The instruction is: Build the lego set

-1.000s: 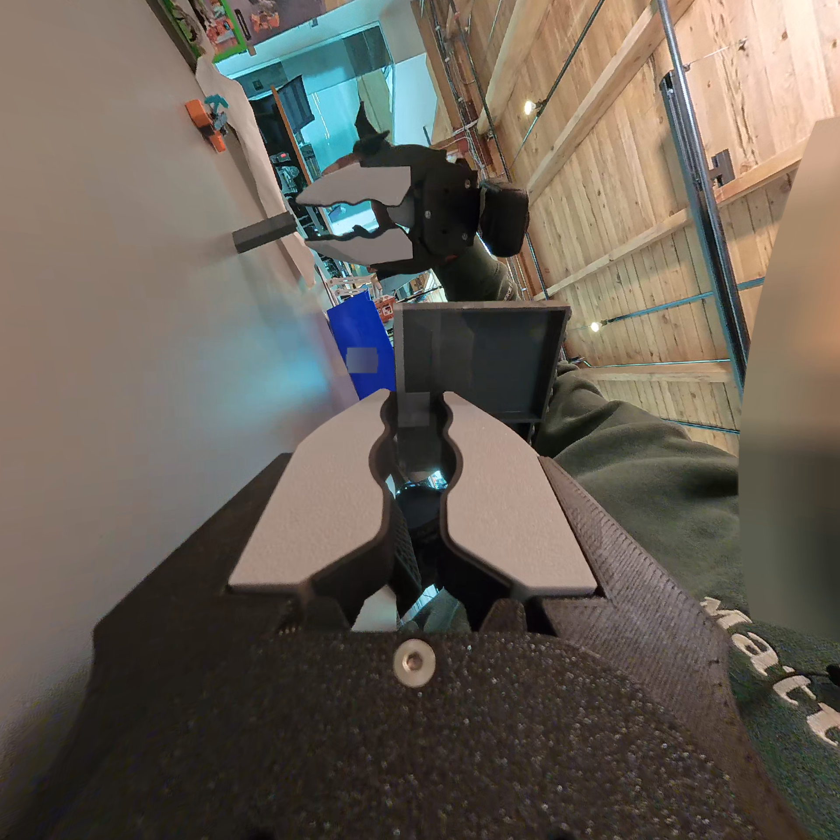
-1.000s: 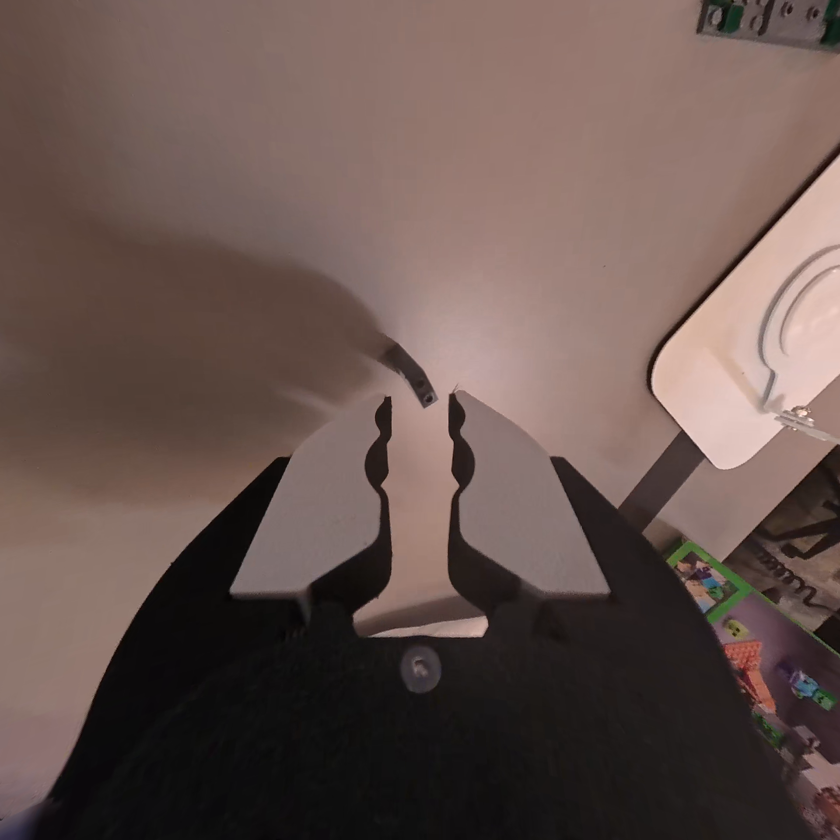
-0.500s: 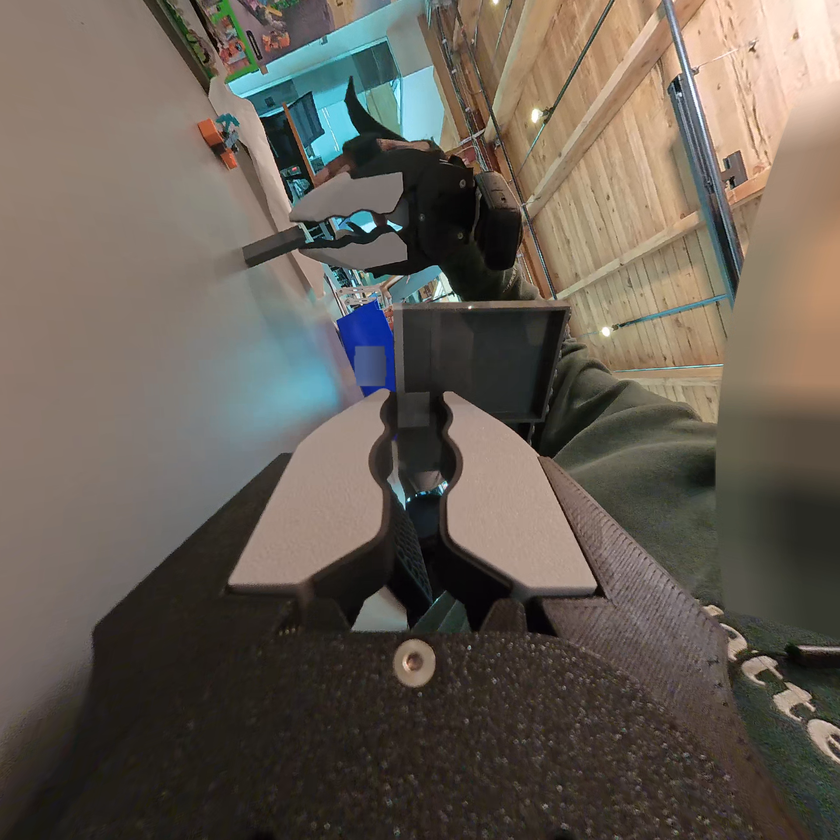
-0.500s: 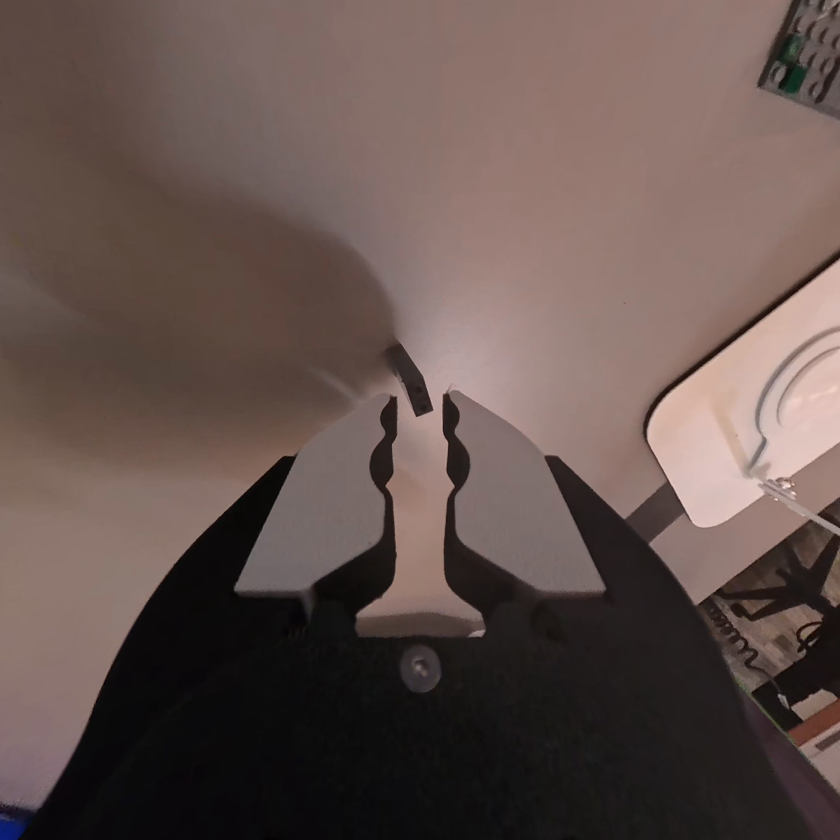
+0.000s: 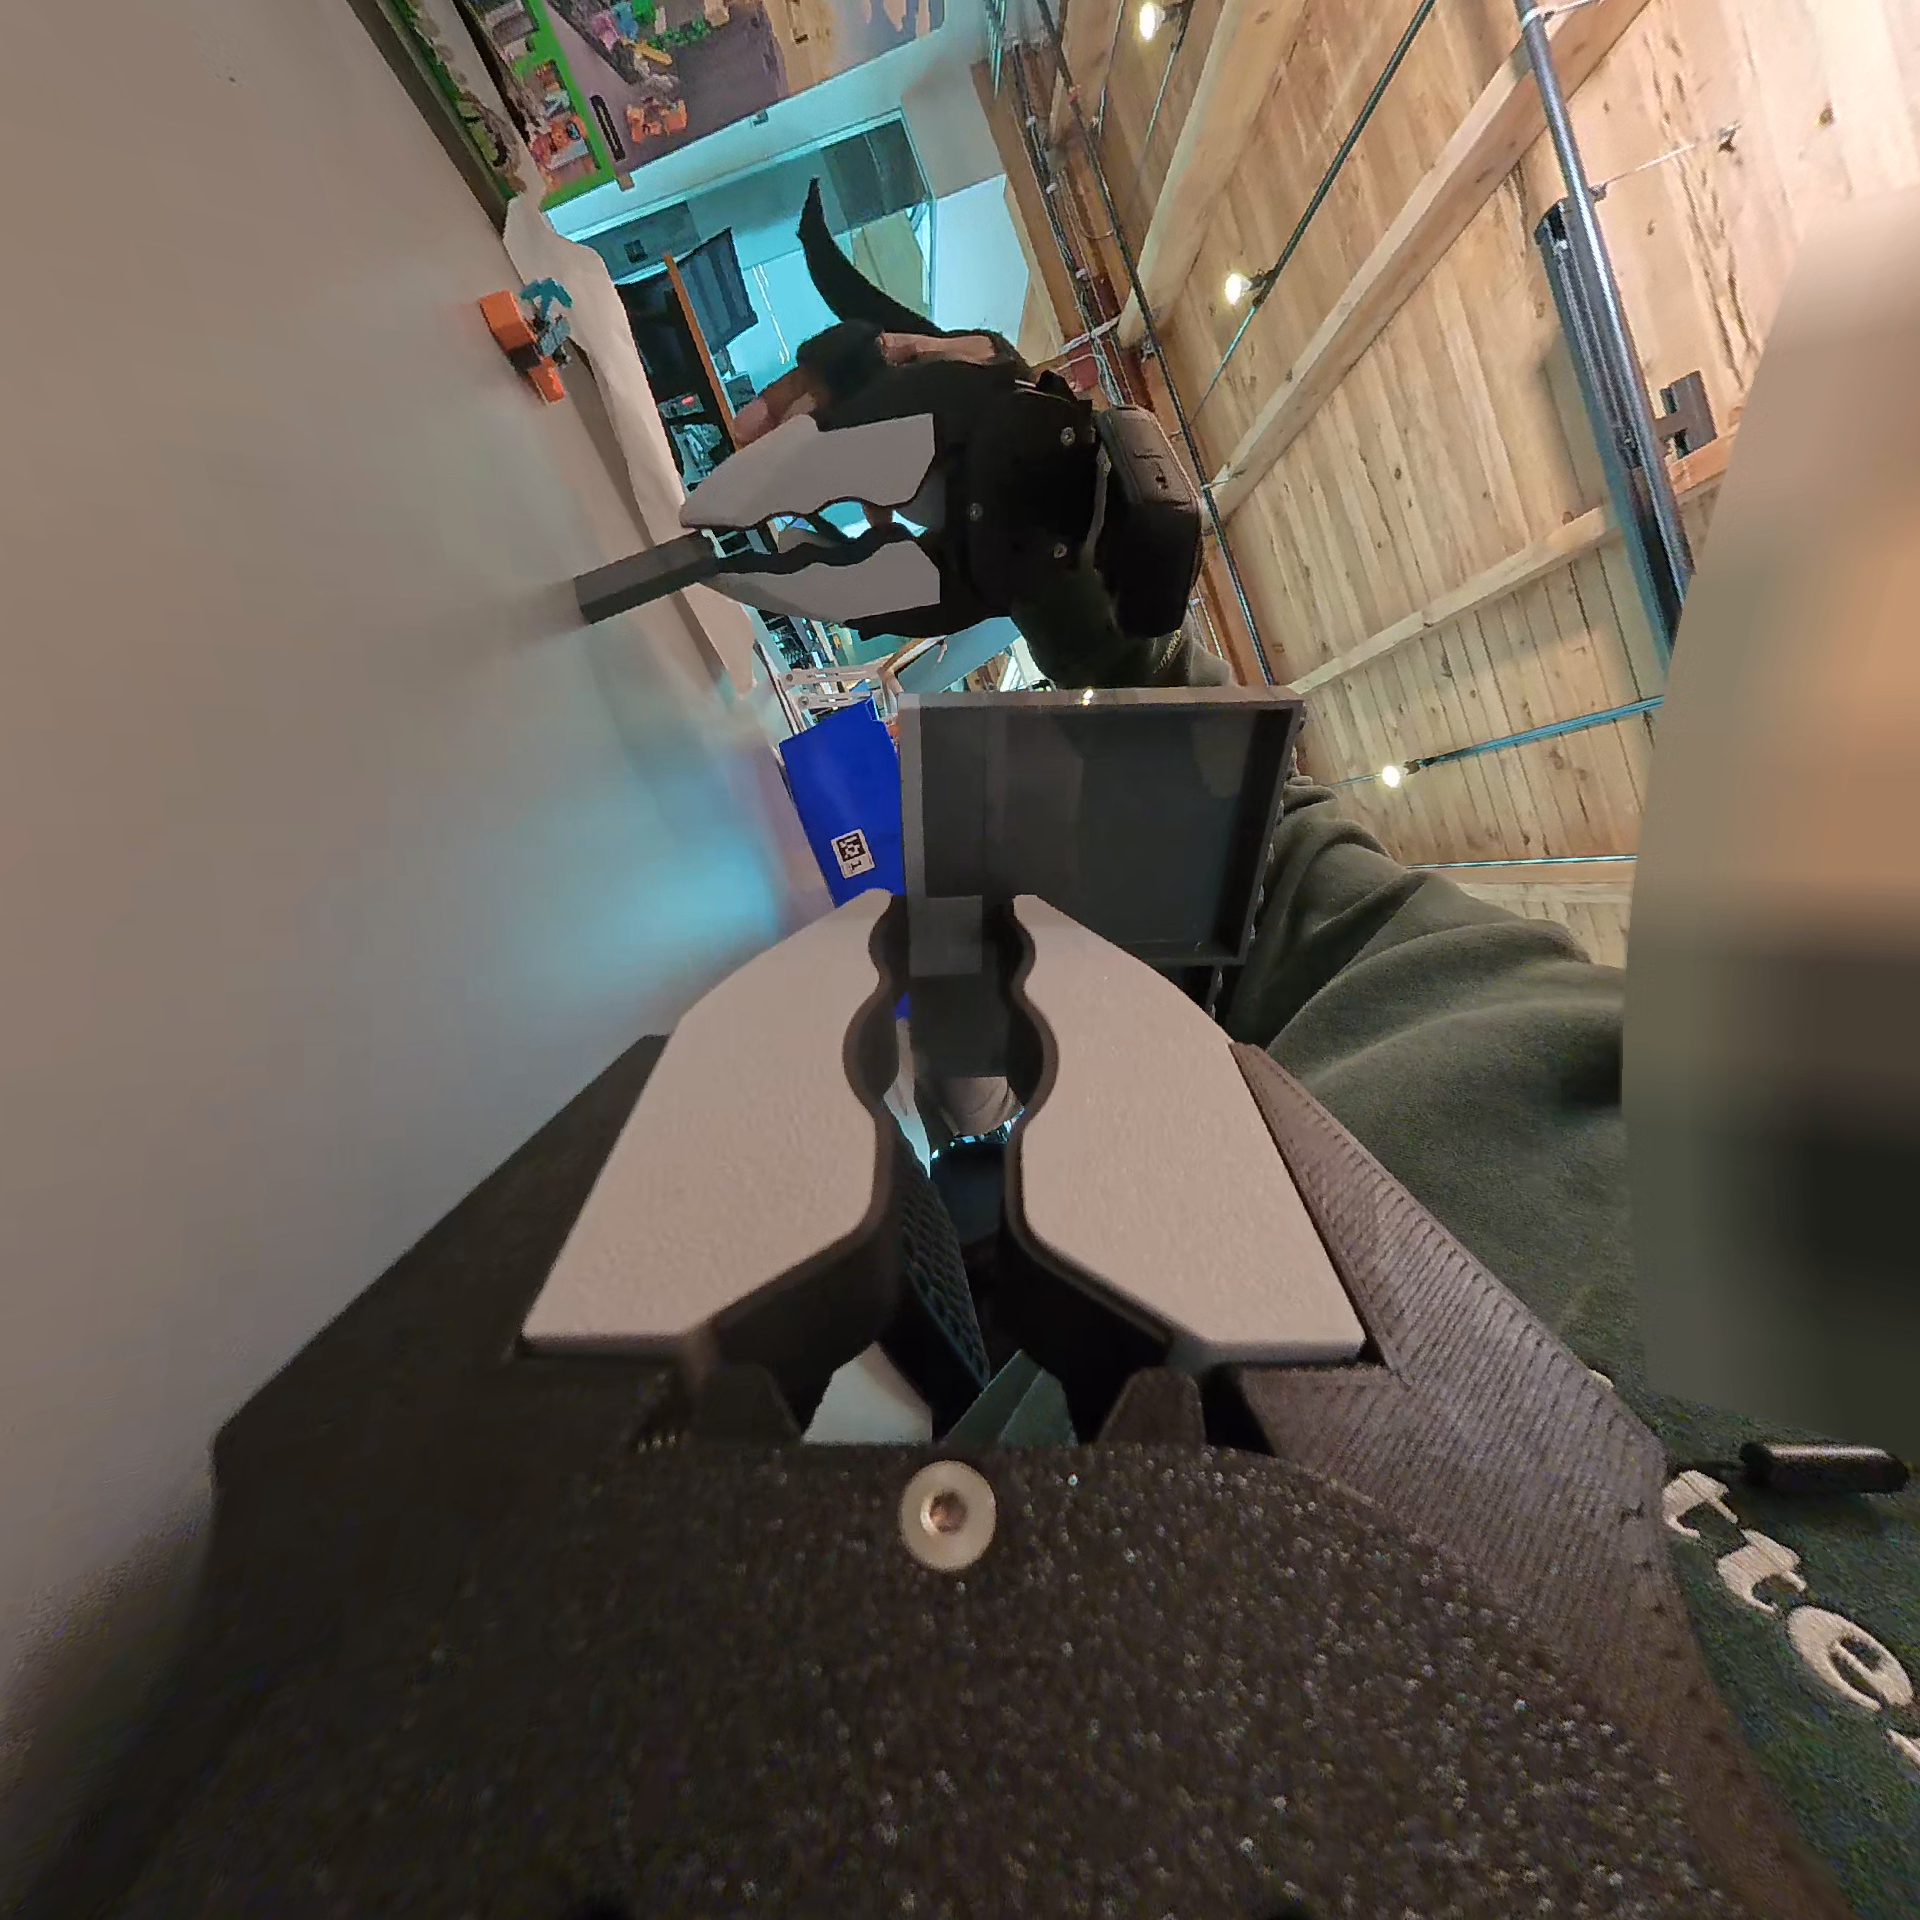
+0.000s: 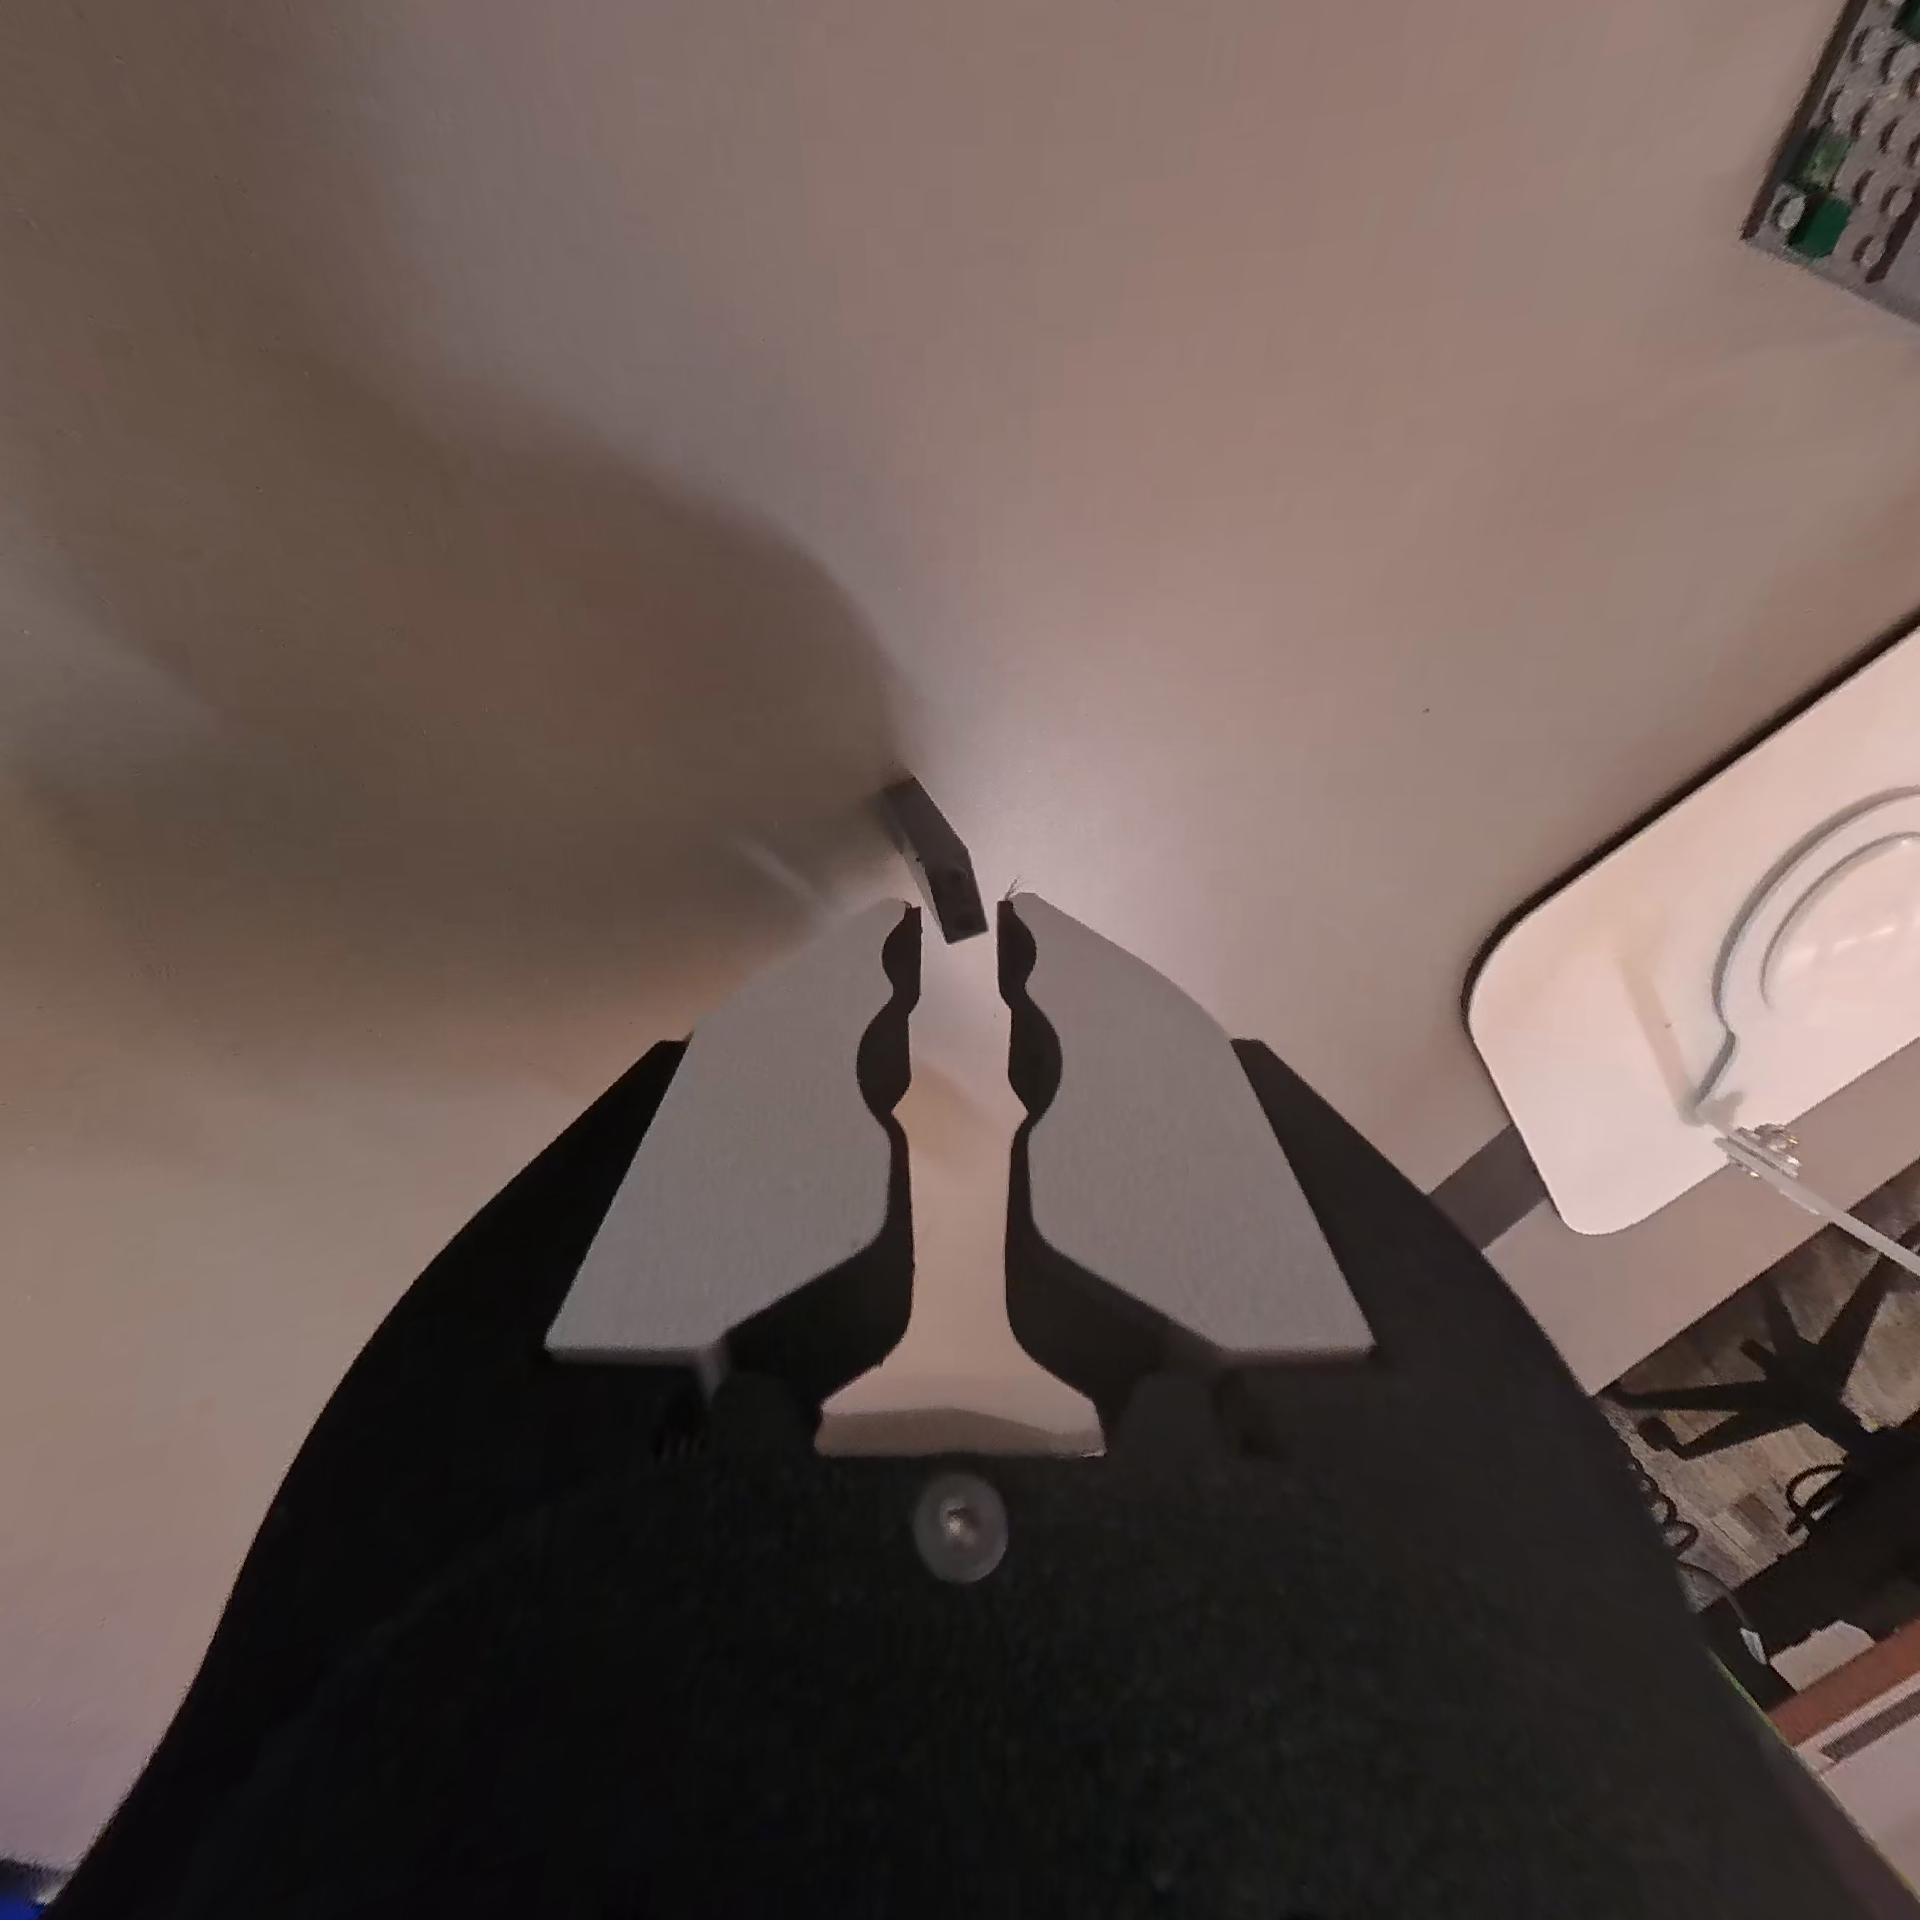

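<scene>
Right wrist view shows the right gripper (image 6: 958,906) pointed down at the table (image 6: 1143,364), with a small dark grey lego bar (image 6: 940,871) standing up on end just past its tips. The jaws are parted, and the bar's top sits at the gap between the two tips; it is not yet squeezed. In the left wrist view the same bar (image 5: 649,582) is seen reaching from the table into those tips. The bar is judged to be hard, light and smooth, so it could tip over or slide if bumped. It is best pinched across its flat sides, near the top. The left gripper (image 5: 954,912) is clenched on a dark grey lego panel (image 5: 1101,821), which is held by a little tab at its edge and sticks out ahead of the tips. This gripper is turned sideways, with the table close along its left side. A grey studded plate (image 6: 1844,156) lies far off, ahead and to the right of the right gripper.
</scene>
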Available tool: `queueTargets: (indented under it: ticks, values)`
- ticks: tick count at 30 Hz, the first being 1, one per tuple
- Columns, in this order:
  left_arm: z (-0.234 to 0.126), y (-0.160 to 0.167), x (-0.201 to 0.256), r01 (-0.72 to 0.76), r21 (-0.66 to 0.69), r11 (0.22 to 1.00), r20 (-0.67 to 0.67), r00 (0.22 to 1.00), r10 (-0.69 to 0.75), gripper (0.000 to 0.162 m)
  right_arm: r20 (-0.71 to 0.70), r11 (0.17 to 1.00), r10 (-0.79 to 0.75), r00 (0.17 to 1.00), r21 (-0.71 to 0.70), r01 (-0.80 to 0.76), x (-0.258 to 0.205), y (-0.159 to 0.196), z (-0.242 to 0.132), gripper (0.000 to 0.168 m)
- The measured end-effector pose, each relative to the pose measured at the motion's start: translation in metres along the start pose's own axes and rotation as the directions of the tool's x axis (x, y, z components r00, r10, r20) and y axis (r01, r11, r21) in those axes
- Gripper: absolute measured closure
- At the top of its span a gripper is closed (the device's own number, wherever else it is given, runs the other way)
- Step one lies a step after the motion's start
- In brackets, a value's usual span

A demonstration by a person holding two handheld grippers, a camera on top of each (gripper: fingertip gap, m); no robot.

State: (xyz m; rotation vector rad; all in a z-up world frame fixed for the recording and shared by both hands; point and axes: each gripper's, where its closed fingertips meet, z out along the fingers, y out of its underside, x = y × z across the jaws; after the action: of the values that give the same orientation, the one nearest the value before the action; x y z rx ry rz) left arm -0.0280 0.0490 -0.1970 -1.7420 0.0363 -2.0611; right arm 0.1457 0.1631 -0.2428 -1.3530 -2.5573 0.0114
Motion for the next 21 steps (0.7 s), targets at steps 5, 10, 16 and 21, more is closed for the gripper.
queueTargets:
  ticks: [5,10,16,21]
  values:
    - [0.000,0.000,0.000,0.002,0.002,1.000,0.000,1.000,-0.002,0.147,-0.003,1.000,-0.003,1.000,0.004,0.003,0.001,-0.001,0.002,0.155]
    - [0.000,0.000,0.000,0.003,0.001,1.000,-0.001,1.000,-0.003,0.147,0.002,1.000,0.001,1.000,0.008,-0.001,-0.001,-0.002,0.005,0.157]
    - [0.000,-0.001,-0.002,-0.002,0.005,1.000,0.013,1.000,0.002,0.147,-0.011,0.998,0.064,0.998,0.019,-0.064,-0.002,-0.006,0.000,0.161]
    - [-0.001,-0.003,-0.006,-0.020,0.022,1.000,0.058,0.998,0.019,0.147,-0.204,0.985,0.167,0.965,0.076,-0.154,0.011,-0.042,-0.028,0.161]
